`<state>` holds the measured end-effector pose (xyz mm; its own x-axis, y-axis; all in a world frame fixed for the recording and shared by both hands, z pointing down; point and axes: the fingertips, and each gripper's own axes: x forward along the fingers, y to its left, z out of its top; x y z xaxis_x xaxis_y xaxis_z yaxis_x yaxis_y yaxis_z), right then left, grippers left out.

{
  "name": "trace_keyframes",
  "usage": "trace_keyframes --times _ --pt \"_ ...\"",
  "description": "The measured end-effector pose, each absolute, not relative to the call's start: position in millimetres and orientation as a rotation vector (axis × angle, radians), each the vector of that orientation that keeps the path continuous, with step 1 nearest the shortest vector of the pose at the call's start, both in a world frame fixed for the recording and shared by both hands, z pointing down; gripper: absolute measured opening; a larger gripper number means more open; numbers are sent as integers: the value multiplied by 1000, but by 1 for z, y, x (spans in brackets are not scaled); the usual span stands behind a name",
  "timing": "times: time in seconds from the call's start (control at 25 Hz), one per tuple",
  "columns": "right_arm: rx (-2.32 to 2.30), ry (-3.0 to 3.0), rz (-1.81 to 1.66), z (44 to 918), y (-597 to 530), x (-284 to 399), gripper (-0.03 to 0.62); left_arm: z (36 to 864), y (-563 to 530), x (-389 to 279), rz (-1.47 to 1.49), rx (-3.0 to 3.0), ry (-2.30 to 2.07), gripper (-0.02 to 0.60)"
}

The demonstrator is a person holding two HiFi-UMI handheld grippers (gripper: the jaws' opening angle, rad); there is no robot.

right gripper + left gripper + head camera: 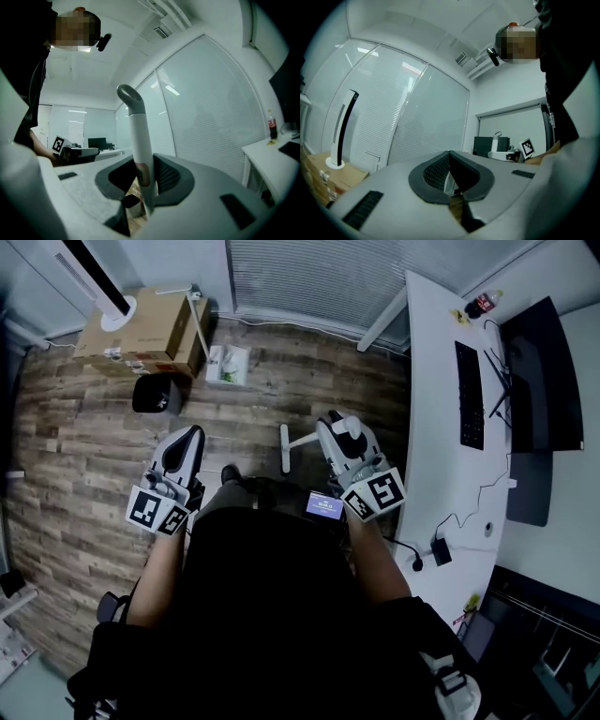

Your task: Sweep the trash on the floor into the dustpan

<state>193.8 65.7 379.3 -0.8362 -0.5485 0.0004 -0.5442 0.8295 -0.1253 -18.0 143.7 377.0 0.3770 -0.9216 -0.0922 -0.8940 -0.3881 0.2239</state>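
My right gripper (327,433) is shut on a white pole (305,440). The pole runs down to a white crossbar (284,448) near the wood floor, which looks like a broom head. In the right gripper view the pole (139,140) stands upright between the pads, and my right gripper (143,183) clamps it below its grey hooked top. My left gripper (193,434) is held level at the left, shut and empty, and its pads (440,171) meet in the left gripper view. A white and green piece of trash (228,365) lies on the floor ahead. Next to it is a black object (157,395), possibly the dustpan.
A cardboard box (141,334) with a tower fan (98,277) on it stands at the far left by the blinds. A white desk (450,409) with a keyboard (469,395), a monitor (539,371) and a bottle (480,306) runs along the right. The person's shoe (230,474) is between the grippers.
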Motion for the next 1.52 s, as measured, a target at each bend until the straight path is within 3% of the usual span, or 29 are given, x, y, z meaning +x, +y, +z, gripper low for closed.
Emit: trace_keyframes --times 0.4,1.52 --pt "-1015 2926 -210 391 60 216 97 384 146 -15 -164 2466 -1741 -5" --pt "-994 2942 -230 401 72 200 95 400 173 -34 -140 2390 -1785 -5"
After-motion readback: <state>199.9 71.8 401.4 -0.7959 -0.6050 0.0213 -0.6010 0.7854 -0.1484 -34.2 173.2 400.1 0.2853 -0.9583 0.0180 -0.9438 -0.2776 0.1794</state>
